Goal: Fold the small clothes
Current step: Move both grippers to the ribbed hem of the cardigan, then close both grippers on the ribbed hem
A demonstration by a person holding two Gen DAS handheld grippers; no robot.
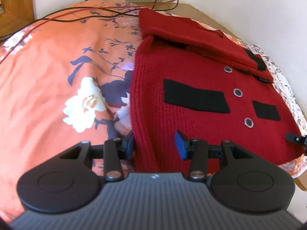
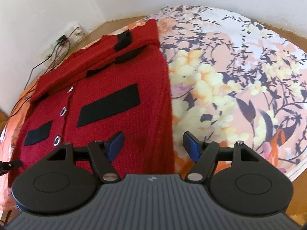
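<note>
— Both tools gaped wide? Why?
— Each straddled a hem corner of the red knit cardigan (image 1: 191,88): left tool (image 1: 155,143) at one side edge, right tool (image 2: 151,143) at the other, likely to pinch and fold it up the floral bedsheet (image 1: 57,67).

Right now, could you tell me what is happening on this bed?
A person is folding a small red cardigan on a floral bedsheet, holding a gripper in each hand. The sleeves are already folded across its upper part. The left gripper is open over one bottom corner, and the right gripper is open over the other. Neither has closed on the knit yet, so the bottom hem is still unfolded.
</note>
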